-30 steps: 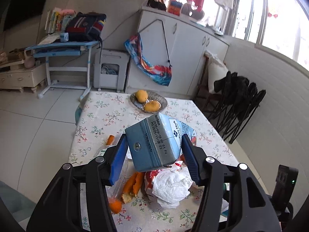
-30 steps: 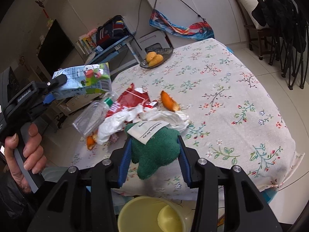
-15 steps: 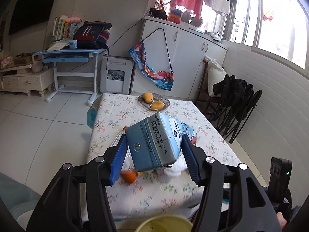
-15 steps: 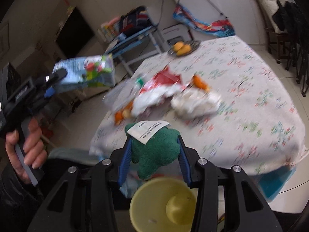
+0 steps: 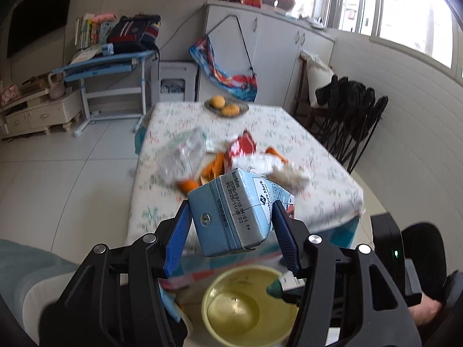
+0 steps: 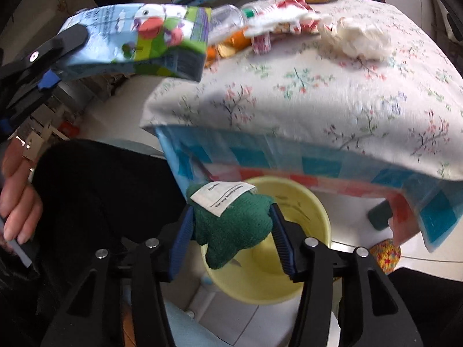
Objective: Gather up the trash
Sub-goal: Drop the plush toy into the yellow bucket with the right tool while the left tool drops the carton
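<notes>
Plainly printed on the blue milk carton [image 5: 237, 211] are "Best Before 2026/09/19" and "PD 2025/11/20"; the left gripper [image 5: 231, 231] clamps it between its blue pads, out over the table's near edge. A white tag on the green knitted cloth [image 6: 231, 225] reads "for my lovely baby". The right gripper [image 6: 231, 231] has its jaws opening, with the cloth between them, above the yellow bin [image 6: 303, 231] on the tiled floor. Beyond both jaws, the floral tablecloth [image 6: 318, 101] carries a crushed bottle [image 5: 185, 153], red wrapper [image 5: 243, 147], orange peel [image 5: 214, 167] and crumpled tissue [image 6: 358, 40].
</notes>
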The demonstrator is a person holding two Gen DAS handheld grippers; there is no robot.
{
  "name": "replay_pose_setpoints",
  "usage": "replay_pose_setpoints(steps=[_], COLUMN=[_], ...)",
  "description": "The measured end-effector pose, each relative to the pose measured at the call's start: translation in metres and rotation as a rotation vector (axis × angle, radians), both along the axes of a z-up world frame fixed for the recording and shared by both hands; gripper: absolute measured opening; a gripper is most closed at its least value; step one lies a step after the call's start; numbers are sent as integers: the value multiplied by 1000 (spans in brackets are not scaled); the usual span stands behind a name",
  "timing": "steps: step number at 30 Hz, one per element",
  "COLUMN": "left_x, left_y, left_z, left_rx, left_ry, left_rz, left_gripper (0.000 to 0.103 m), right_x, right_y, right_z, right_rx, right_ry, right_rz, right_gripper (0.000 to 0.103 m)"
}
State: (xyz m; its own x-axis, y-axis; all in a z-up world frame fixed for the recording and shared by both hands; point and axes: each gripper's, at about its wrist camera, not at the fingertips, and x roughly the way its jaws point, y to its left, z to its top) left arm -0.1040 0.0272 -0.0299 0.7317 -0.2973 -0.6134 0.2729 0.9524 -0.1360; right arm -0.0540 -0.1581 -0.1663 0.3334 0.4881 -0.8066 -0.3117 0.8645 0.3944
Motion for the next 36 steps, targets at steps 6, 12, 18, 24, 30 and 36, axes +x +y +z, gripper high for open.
replay_pose_setpoints(steps=[6, 12, 18, 24, 30, 36], left_x=[-9, -17, -19, -22, -25, -24], left_y=[-8, -19, -36, -53, -61, -54], left_z=[-18, -33, -48, -65, -72, -68], left_rx=[48, 109, 189, 274, 313, 281], left_ry=[56, 92, 137, 185, 214, 206], left_rz=[-4, -34, -89, -159, -196, -172], left_gripper=[54, 54, 54, 55, 55, 59], right_x=[-5, -6, -4, -3, -2, -3], right_y=[-17, -33, -45, -49, -50, -51], right_z=[3, 10, 15, 18, 20, 22], right_rx=[-3, -3, 10, 26, 34, 37], right_ry=[4, -35, -77, -106, -113, -126], right_rz=[-59, -149, -231, -264, -268, -274], right_gripper=[56, 59, 62, 63, 64, 65])
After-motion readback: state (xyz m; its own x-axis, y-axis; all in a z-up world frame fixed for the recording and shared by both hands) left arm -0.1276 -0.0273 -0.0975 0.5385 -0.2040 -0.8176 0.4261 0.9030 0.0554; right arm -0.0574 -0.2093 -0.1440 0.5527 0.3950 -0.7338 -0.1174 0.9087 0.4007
